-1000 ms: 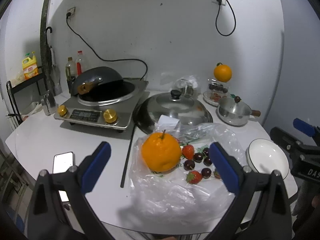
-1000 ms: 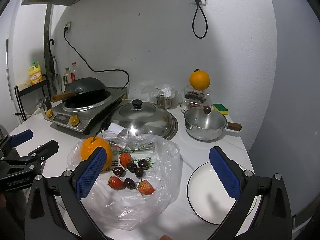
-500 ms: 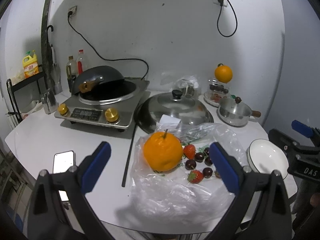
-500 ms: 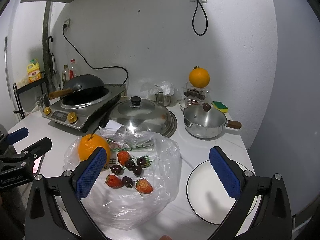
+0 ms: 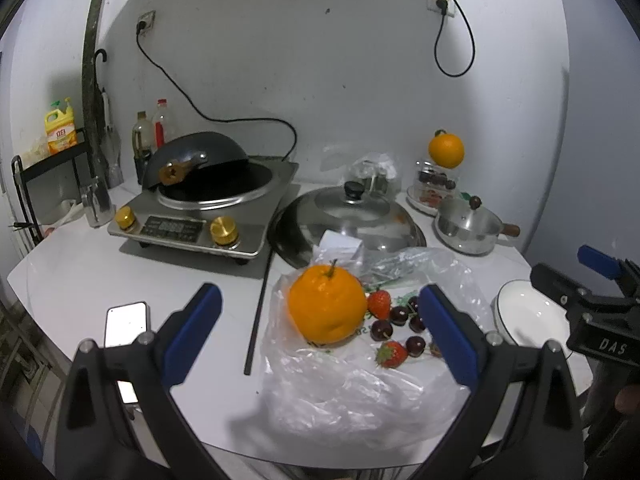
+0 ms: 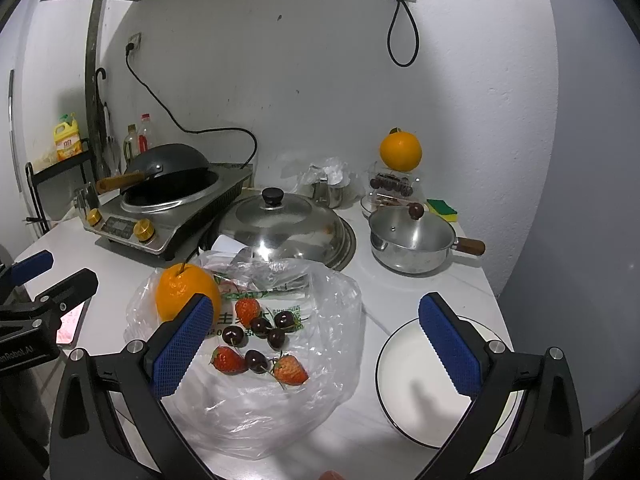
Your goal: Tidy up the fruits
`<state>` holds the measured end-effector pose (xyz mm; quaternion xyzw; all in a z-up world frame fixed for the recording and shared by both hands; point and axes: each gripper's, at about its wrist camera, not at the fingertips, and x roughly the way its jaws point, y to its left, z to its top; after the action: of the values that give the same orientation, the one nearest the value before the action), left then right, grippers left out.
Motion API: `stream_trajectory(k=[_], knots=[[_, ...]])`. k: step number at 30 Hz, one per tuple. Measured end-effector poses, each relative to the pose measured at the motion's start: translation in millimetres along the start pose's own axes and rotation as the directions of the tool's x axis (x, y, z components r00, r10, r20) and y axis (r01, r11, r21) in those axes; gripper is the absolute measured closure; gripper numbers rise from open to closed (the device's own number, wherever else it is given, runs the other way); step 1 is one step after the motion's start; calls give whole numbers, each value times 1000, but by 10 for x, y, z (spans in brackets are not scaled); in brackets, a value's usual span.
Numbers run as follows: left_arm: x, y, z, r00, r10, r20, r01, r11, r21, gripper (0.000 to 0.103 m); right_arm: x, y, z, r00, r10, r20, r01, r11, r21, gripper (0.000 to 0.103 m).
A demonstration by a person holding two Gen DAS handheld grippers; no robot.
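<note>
Hovering above the plastic bag [image 5: 360, 384] of fruit, my left gripper [image 5: 320, 328] and right gripper [image 6: 316, 340] both gaped wide, empty.

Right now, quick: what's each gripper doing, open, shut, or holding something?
Left gripper: open, holding nothing, the orange lies in front of it.
Right gripper: open, holding nothing, above the plastic bag.
</note>
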<state>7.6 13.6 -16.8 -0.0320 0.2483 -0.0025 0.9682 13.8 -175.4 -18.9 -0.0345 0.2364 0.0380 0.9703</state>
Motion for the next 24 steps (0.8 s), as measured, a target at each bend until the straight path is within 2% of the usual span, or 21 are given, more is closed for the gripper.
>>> stream_trajectory(k=[24], knots=[[27,83,53,1000,-1,5,1,1000,-8,3,26,35,11,1000,-1,1,1,1000,-2,0]])
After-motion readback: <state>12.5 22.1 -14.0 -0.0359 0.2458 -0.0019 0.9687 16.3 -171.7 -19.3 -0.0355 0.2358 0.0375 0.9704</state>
